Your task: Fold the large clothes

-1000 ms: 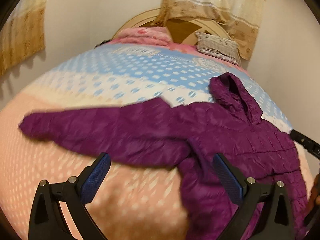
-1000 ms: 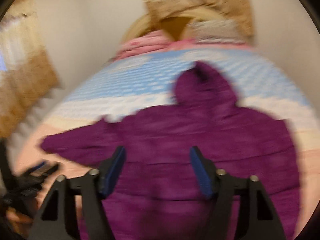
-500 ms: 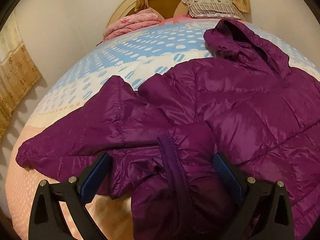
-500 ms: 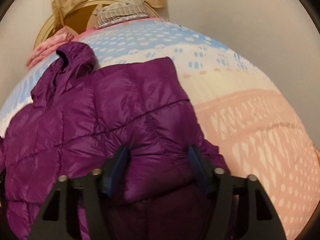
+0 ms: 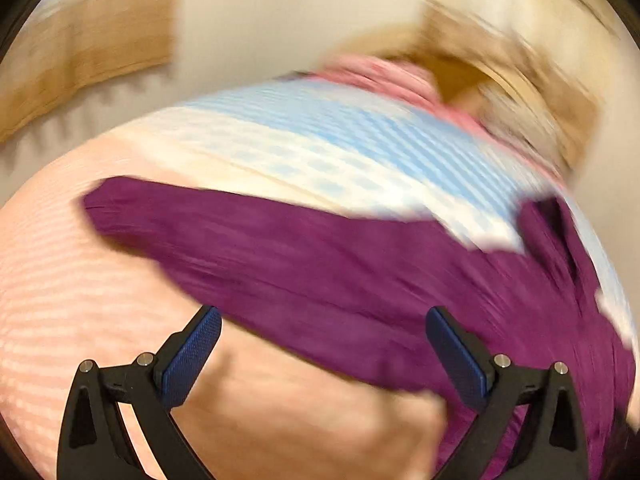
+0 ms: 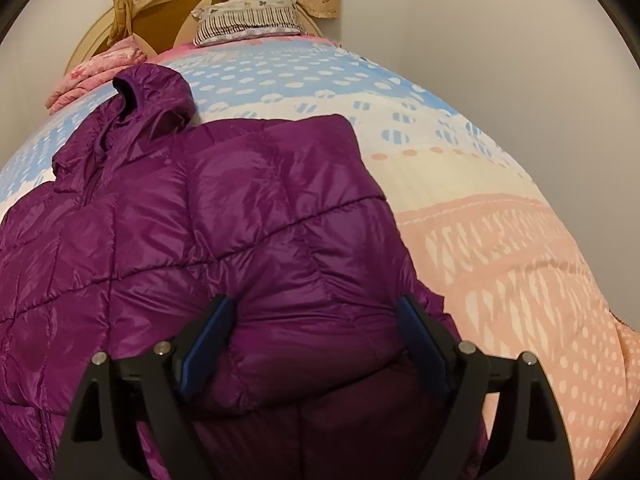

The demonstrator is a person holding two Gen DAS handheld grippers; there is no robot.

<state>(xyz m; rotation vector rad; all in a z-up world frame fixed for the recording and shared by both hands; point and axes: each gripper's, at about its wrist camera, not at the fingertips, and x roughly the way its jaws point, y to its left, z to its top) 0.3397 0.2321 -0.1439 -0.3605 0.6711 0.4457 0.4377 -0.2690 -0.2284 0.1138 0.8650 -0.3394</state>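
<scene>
A purple quilted hooded jacket (image 6: 208,232) lies on the bed. Its right sleeve is folded in over the body, and the hood (image 6: 152,92) points toward the headboard. My right gripper (image 6: 316,332) is open, its jaws spread on either side of a puffed fold near the jacket's lower right edge. The left wrist view is blurred by motion: the jacket's left sleeve (image 5: 248,240) stretches out flat to the left. My left gripper (image 5: 320,344) is open and empty above the sleeve's lower edge.
The bed has a bedspread (image 6: 500,248) banded in blue, cream and pink. A striped pillow (image 6: 248,16) and a folded pink blanket (image 6: 96,76) lie by the round headboard (image 6: 132,12). Walls stand close on both sides, and curtains (image 5: 88,52) hang at the left.
My left gripper has pulled back from the jacket's front edge and swung left over the outstretched sleeve, blurring its view. My right gripper has stayed at the lower right fold.
</scene>
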